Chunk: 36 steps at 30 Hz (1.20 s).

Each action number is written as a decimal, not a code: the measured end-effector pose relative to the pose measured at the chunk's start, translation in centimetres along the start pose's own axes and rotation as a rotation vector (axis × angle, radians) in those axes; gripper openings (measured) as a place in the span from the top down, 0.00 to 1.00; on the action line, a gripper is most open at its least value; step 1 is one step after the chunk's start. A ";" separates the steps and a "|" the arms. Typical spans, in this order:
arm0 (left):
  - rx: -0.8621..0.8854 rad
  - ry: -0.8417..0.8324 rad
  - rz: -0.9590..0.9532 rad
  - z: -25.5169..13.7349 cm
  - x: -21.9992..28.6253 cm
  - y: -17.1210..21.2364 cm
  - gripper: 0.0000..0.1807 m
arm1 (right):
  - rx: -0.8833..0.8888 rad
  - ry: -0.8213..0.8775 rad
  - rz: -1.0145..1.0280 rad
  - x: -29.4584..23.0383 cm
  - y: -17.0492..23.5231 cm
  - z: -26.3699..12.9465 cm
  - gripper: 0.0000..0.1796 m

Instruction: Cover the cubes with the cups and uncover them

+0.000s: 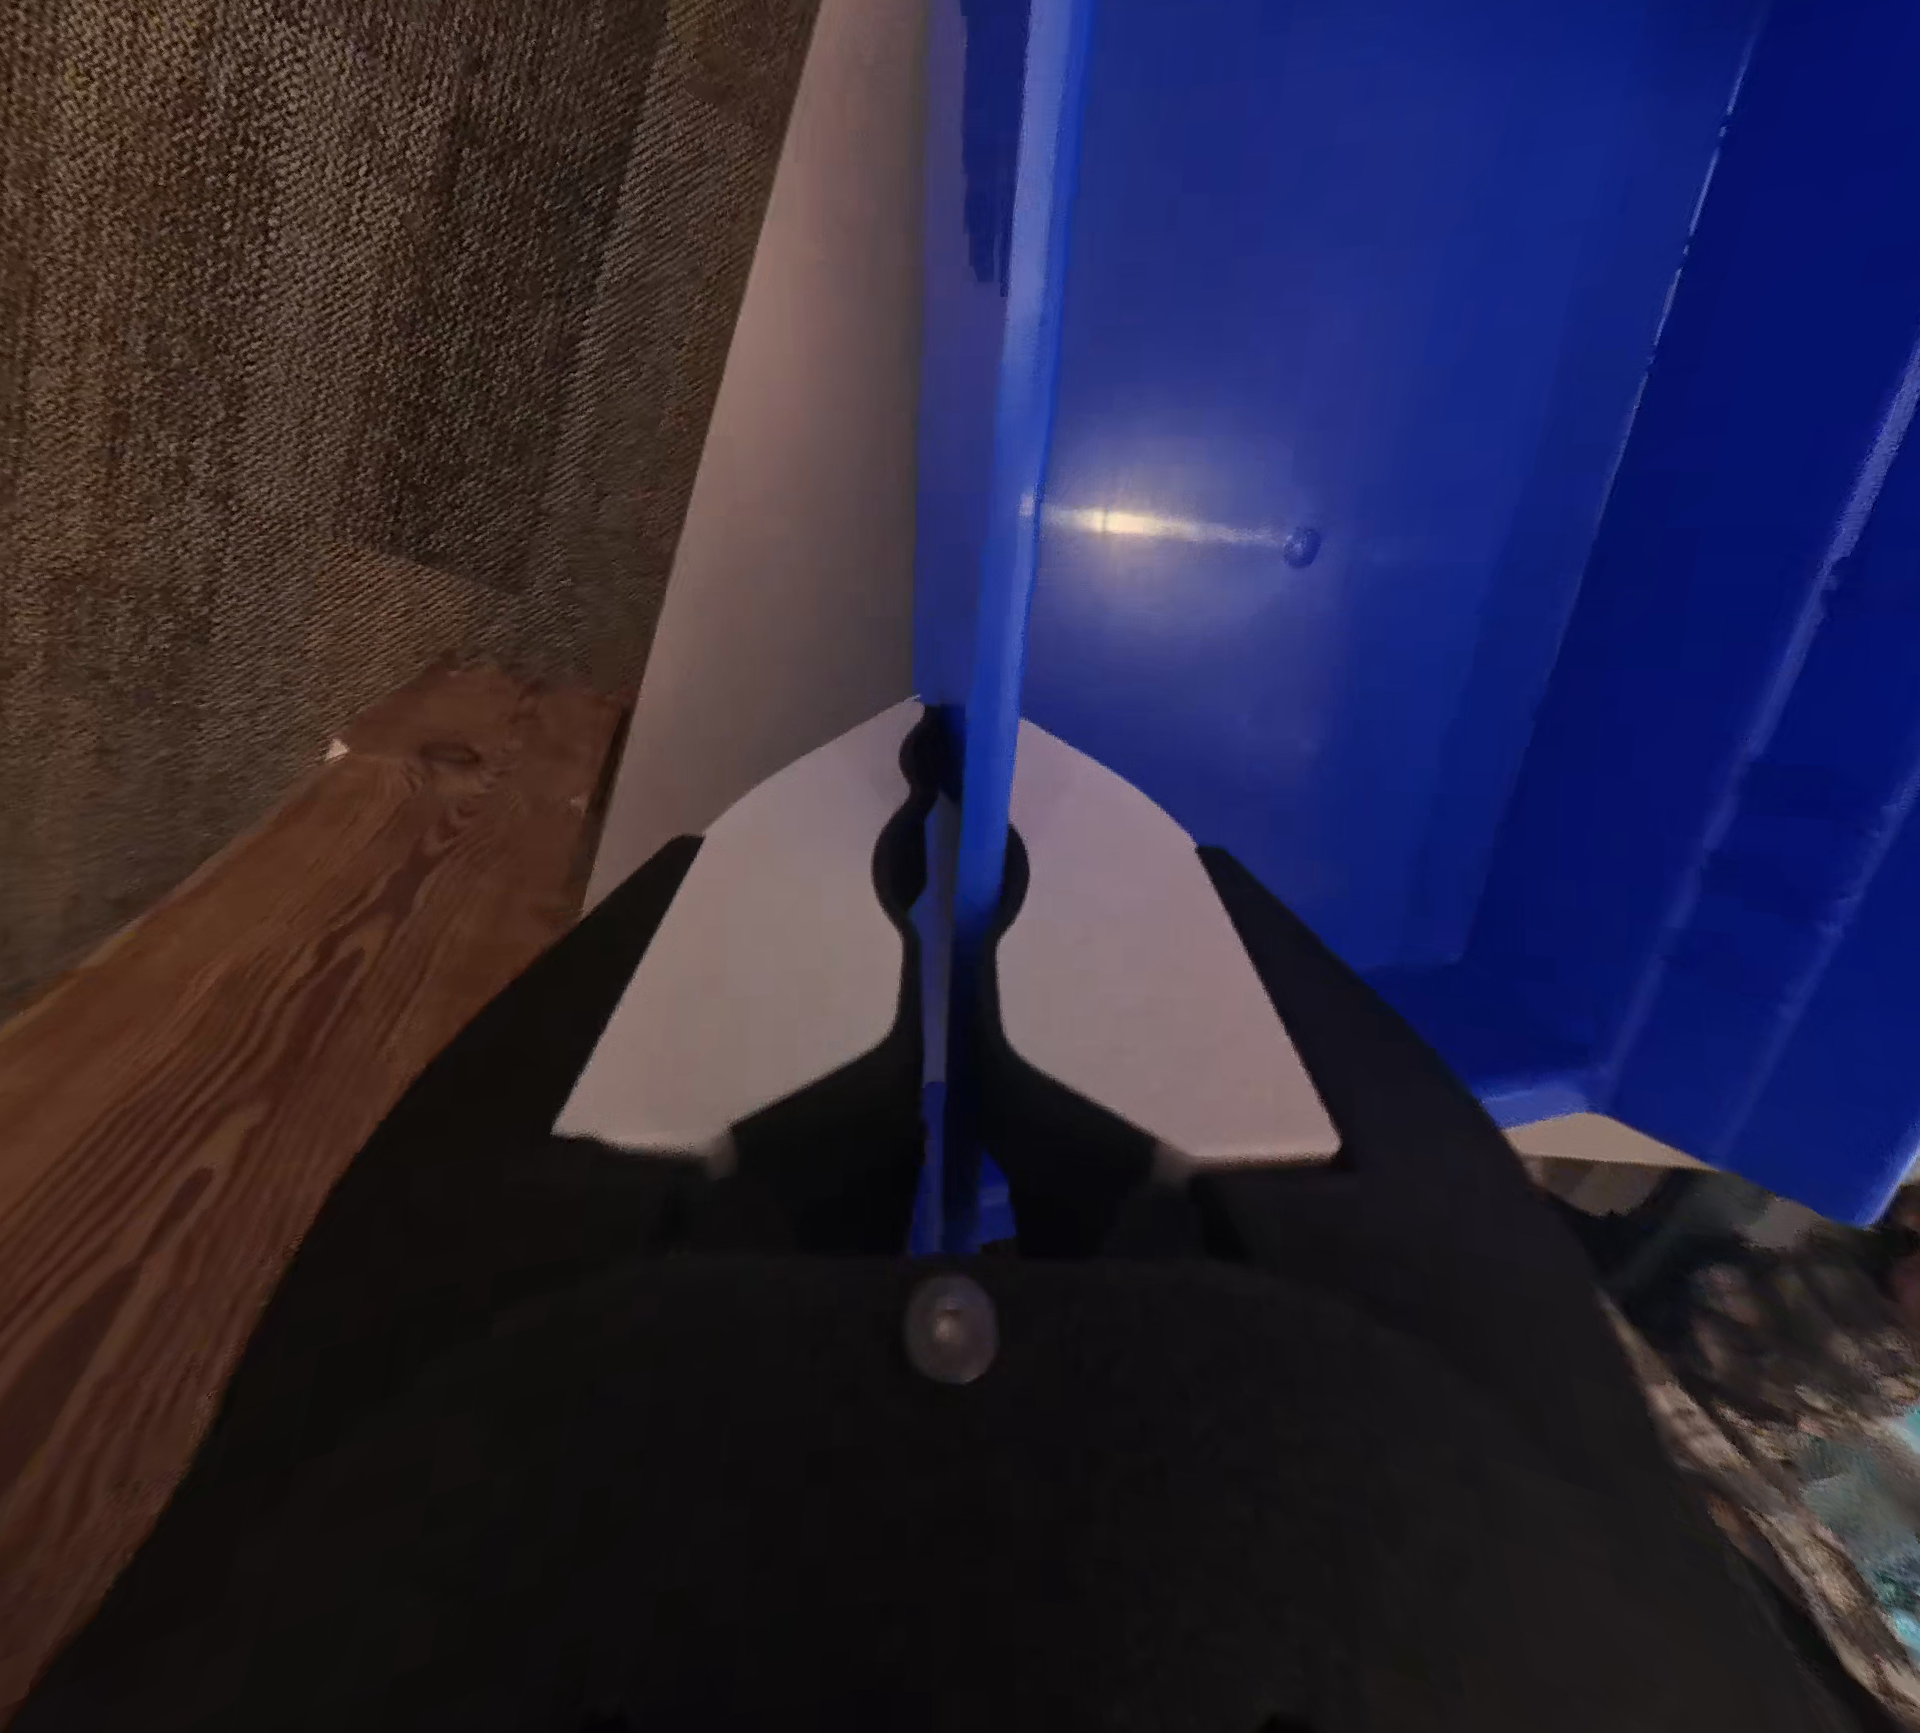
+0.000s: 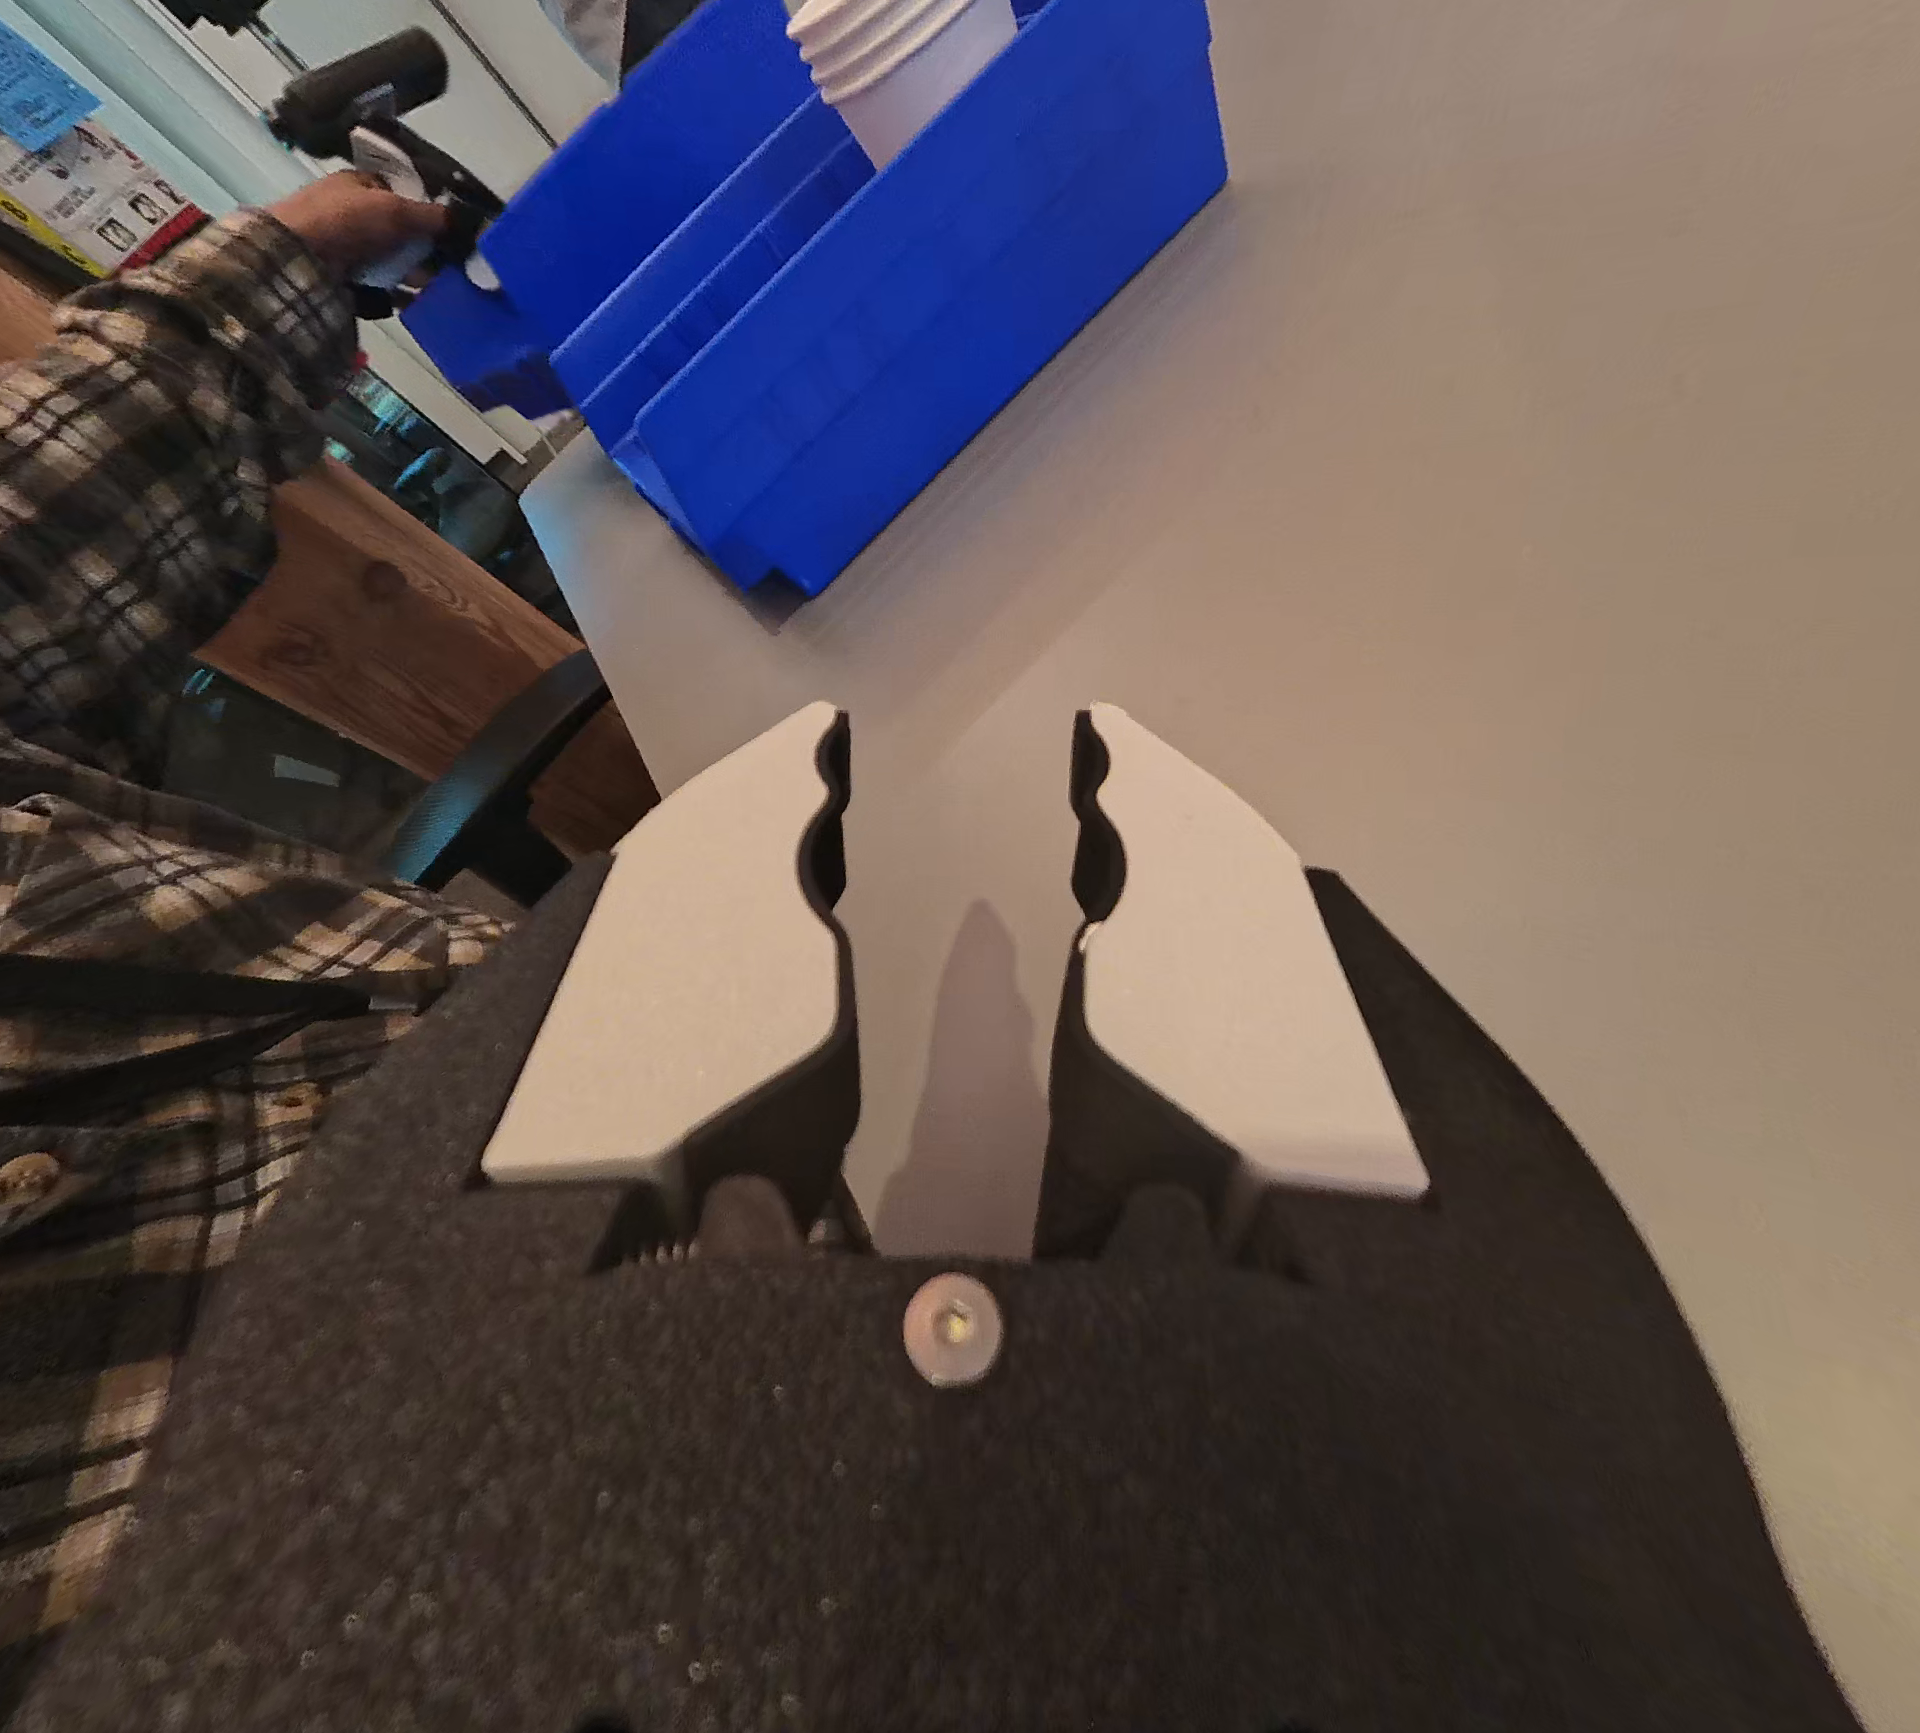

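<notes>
The grey table carries two blue bins side by side. The nearer bin holds stacked white cups; the farther bin, seemingly tilted, is pinched at its wall by the left gripper. The right gripper hovers before the bins, jaws spread.

No writing can be made out on the task's things. Far left in the right wrist view, a blue paper sheet and a white printed sign on the wall bear print, too blurred to read.
</notes>
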<state>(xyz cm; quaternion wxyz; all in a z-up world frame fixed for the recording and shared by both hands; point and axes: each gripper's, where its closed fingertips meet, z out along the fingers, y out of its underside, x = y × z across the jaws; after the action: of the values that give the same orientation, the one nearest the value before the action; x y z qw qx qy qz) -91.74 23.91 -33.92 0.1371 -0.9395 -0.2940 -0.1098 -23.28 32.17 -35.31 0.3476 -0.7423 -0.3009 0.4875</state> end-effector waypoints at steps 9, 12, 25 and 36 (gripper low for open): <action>0.045 0.084 -0.020 -5.3 2.4 0.5 0.98 | -0.021 -0.003 0.004 -0.7 0.1 0.0 0.79; 0.050 0.088 0.005 -6.2 3.7 0.6 0.98 | -0.027 0.004 -0.005 -0.9 0.0 0.0 0.79; 0.044 0.158 0.153 -7.6 11.1 0.8 0.98 | -0.059 0.015 -0.035 -2.0 -0.6 0.2 0.78; 0.057 0.213 0.369 -9.0 22.3 -0.2 0.98 | -0.046 0.045 -0.047 -2.2 -0.9 -1.1 0.79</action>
<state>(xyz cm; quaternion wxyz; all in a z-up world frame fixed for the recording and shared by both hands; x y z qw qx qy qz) -75.07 32.84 -19.02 0.2116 -0.9563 -0.1041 -0.1730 -23.13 30.69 -33.10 0.3482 -0.7536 -0.3215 0.4555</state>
